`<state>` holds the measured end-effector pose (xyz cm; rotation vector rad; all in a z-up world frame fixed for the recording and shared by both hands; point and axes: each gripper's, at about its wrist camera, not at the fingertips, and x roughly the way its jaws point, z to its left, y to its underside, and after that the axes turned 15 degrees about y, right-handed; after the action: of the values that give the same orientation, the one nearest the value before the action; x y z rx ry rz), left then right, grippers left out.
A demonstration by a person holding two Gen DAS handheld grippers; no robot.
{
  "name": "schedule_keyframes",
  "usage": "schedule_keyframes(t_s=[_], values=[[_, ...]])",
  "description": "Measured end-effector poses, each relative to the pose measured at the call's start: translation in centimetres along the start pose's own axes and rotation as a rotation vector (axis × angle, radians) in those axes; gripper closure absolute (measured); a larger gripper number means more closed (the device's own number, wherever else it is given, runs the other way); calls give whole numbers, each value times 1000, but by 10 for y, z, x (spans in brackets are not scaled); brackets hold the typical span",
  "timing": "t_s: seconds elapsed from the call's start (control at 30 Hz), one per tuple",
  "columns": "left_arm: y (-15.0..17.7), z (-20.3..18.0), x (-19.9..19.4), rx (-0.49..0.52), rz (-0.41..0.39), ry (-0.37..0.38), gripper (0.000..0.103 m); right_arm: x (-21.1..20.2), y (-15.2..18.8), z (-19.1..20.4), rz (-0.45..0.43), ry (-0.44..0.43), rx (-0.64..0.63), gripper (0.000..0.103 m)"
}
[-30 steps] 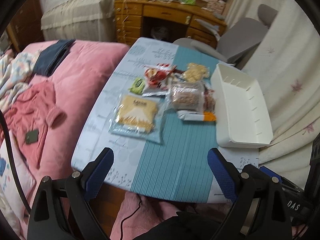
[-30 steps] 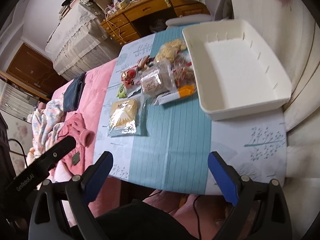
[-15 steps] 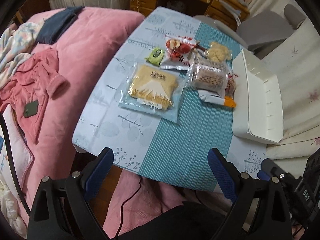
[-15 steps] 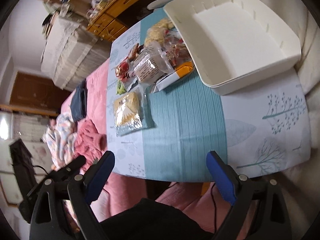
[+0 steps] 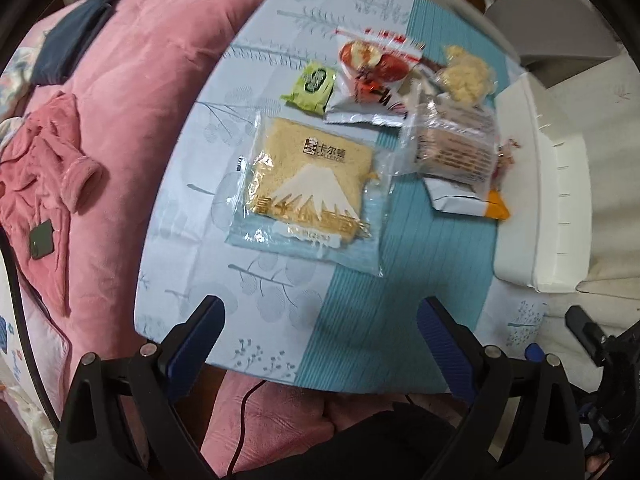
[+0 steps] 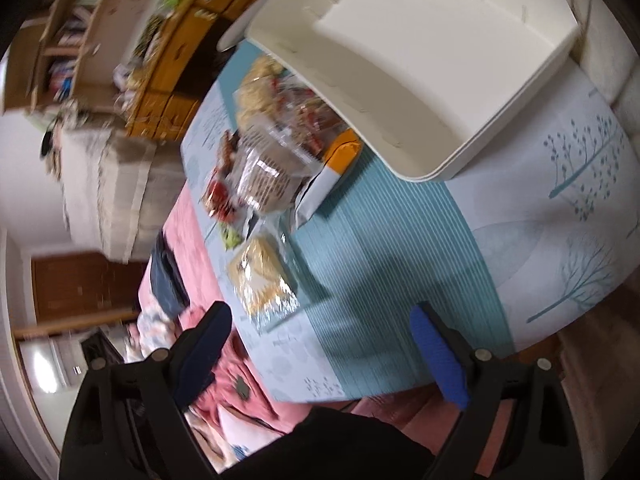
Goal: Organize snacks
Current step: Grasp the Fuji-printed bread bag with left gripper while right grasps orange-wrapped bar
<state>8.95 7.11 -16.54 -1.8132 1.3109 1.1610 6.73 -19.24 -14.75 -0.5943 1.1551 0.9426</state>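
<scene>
Left tool: jaws spread wide, nothing between them, poised above the near edge of the worktop. Right tool: jaws apart and closing, nothing between them, over the striped middle band, camera strongly rolled.

Risks, judged from this layout:
- The toast pack is flat, slick film lying flush on the worktop; pads coming straight down may skate off it or pinch only a loose corner, letting it swing or drop.
- The pile is overlapped; lifting one pack may drag its neighbours toward the worktop edge and onto the pink bedding.
- The tray sits at the far right corner against the curtain; a knock from either tool could push it askew.
- Both tools are near each other over a small worktop; a clash is possible.

Snacks, nearest outward:
- Toast pack: clear film, square yellow slice, white mountain print, alone at front left.
- Green sachet: small, just behind the toast.
- Red-and-white bag: crumpled, beside the sachet.
- Clear pack of brown biscuits: resting on a white-and-orange pouch, just beside the tray.
- Pale crumbly pack: farthest back.

Tray: white, slotted walls, empty.
</scene>
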Motion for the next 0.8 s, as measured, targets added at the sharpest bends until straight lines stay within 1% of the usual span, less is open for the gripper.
schedule_keyframes(t_s=[0.13,0.3,0.47,0.6,0.77,0.8], values=[[-24,11,27,11,71,-25,4,19,-12,10,7,12,85,12],[-50,22,57,16,142,-38,3,42,-23,26,0,43,111,13],[-73,30,86,31,202,-50,3,66,-30,40,-10,79,127,19],[-91,39,107,24,249,-76,3,88,-35,43,-7,104,177,21],[-106,46,125,28,280,-76,2,108,-42,48,-33,120,199,28],[-109,48,129,25,286,-76,1,112,-43,49,-36,129,201,29]])
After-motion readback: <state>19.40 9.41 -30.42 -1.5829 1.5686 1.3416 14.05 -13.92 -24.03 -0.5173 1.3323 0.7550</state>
